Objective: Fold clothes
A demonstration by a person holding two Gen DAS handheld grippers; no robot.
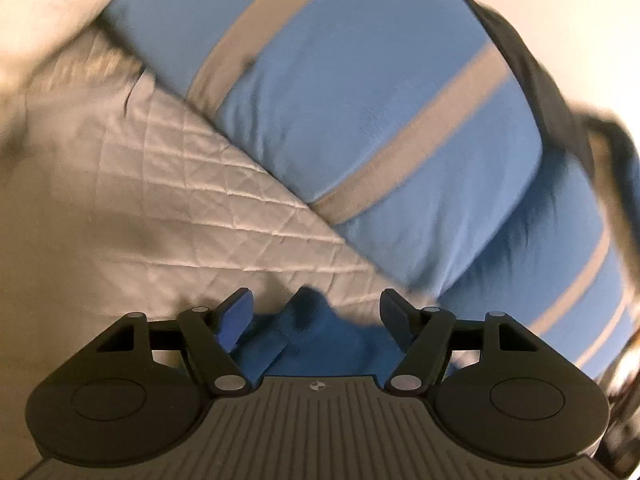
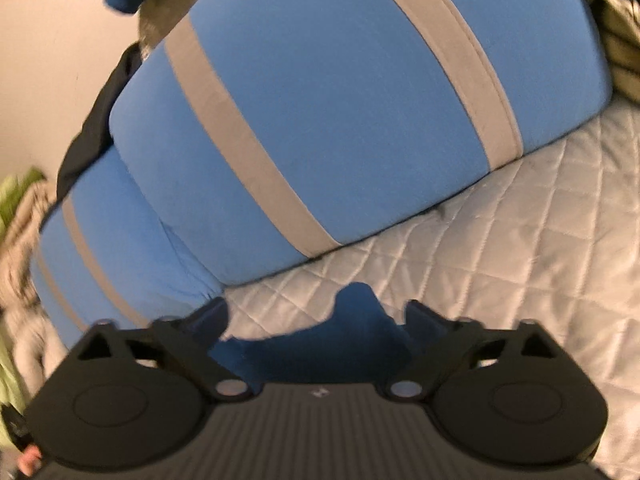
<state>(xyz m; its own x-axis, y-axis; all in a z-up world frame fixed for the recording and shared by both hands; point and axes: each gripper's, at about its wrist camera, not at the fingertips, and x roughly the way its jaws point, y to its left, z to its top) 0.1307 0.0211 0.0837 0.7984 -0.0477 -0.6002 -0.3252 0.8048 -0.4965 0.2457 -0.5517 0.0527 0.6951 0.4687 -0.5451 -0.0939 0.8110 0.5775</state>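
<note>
Both grippers are seen wide open: left gripper [image 1: 316,312] and right gripper [image 2: 316,320] each have dark blue cloth [image 1: 316,344] lying loose between unpressed fingers, over the quilt [image 1: 168,208]

Right tool [image 2: 316,316] spread wide over dark blue garment [image 2: 320,352] on quilted cover [image 2: 520,240], striped blue pillow [image 2: 320,100] beyond

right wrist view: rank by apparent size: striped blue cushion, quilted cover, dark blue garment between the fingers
1. striped blue cushion, fills most of the frame
2. quilted cover, a smaller visible patch; much of it is hidden
3. dark blue garment, smallest, lying loose in the open right gripper, partly hidden by it
</note>
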